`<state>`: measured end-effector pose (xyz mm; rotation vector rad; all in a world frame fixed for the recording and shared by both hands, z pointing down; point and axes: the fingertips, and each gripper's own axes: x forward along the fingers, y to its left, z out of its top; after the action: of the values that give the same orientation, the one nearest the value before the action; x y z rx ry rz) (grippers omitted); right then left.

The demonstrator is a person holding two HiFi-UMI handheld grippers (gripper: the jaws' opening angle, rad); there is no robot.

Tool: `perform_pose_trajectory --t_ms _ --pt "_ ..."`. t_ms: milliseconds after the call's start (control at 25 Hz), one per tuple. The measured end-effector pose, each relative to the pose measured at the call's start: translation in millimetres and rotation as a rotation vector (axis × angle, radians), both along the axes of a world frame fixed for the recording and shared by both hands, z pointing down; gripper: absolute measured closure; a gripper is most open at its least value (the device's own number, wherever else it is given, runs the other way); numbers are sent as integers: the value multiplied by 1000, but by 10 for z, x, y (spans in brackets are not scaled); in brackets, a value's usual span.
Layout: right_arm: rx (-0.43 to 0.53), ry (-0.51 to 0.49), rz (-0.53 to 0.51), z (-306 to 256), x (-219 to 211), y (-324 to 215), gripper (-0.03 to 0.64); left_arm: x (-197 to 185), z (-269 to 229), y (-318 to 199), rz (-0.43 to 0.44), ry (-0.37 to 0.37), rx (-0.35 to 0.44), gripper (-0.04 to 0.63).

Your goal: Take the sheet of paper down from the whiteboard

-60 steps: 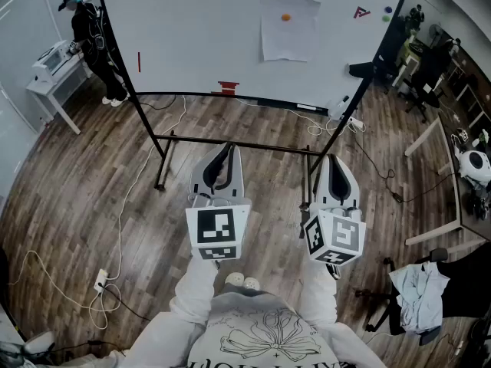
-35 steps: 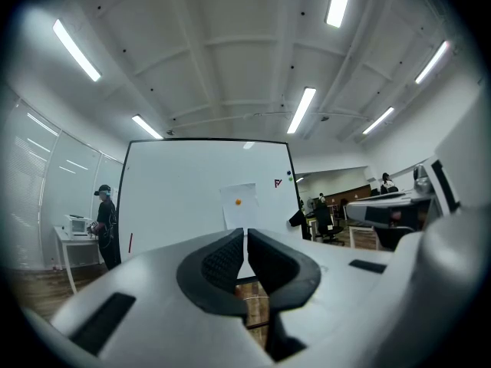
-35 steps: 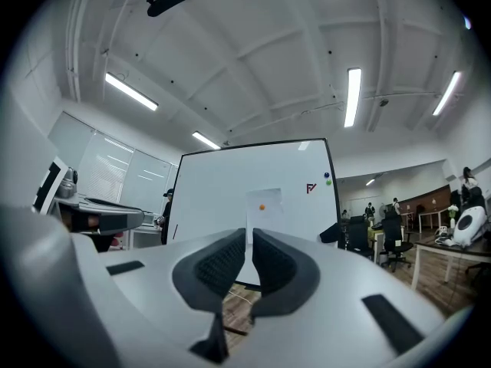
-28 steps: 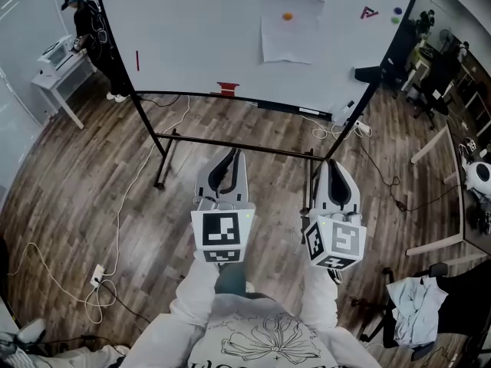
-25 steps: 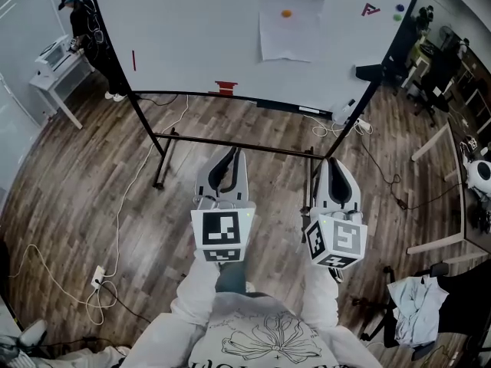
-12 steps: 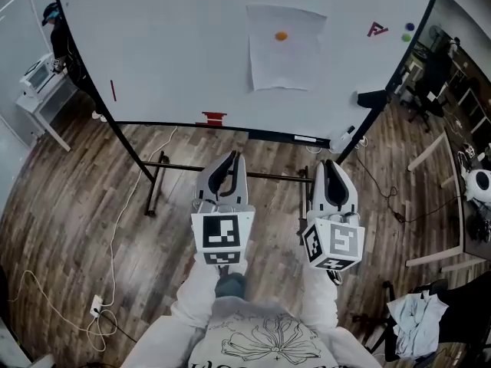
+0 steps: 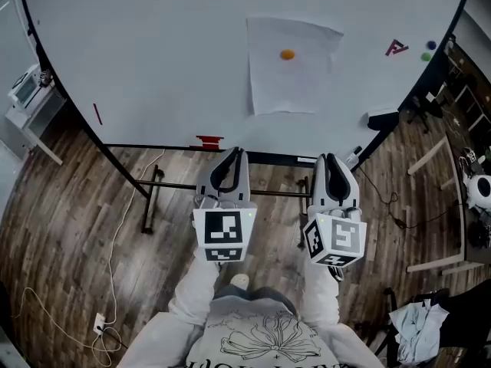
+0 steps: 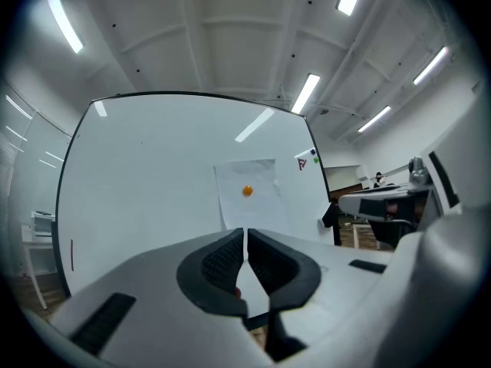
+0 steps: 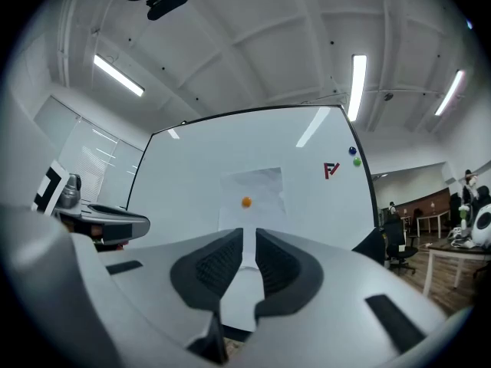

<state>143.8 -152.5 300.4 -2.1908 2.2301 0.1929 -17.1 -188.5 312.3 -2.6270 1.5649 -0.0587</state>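
The sheet of paper (image 7: 288, 79) is nearer now. Left hand-held gripper (image 7: 236, 152) is clenched, empty; right hand-held gripper (image 7: 328, 158) has just been opening a little, empty.

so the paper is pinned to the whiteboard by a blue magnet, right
No: the magnet on the paper is orange, not blue, as the head view shows. The paper is pinned to the whiteboard by that orange magnet.

All three views toward whiteboard (image 7: 153, 52)

Pale grey sweatshirt (image 7: 253, 336) with line-drawn flower, white left tool (image 7: 237, 152) and right tool (image 7: 330, 158), black pads (image 8: 221, 261), square-marker cubes (image 7: 224, 236)
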Motion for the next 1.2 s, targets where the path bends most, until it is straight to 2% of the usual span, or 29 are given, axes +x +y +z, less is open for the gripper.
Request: perform_pose_trajectory --t_ms 240,400,760,880,1200 --pt "-2 15 -15 -20 -13 -418 577 9 18 -434 -21 -1 -26 578" --pt "2 47 -41 -81 -21 -699 574 27 40 -697 -34 24 -61 578" --pt "39 125 -136 -365 14 -1397 523 307 74 -1318 -34 56 -119 575" --pt "49 145 -184 -448 4 -1616 503 386 66 -1555 -44 73 -131 521" --pt "77 200 -249 -543 46 -1986 465 550 170 -1899 -43 101 -180 430"
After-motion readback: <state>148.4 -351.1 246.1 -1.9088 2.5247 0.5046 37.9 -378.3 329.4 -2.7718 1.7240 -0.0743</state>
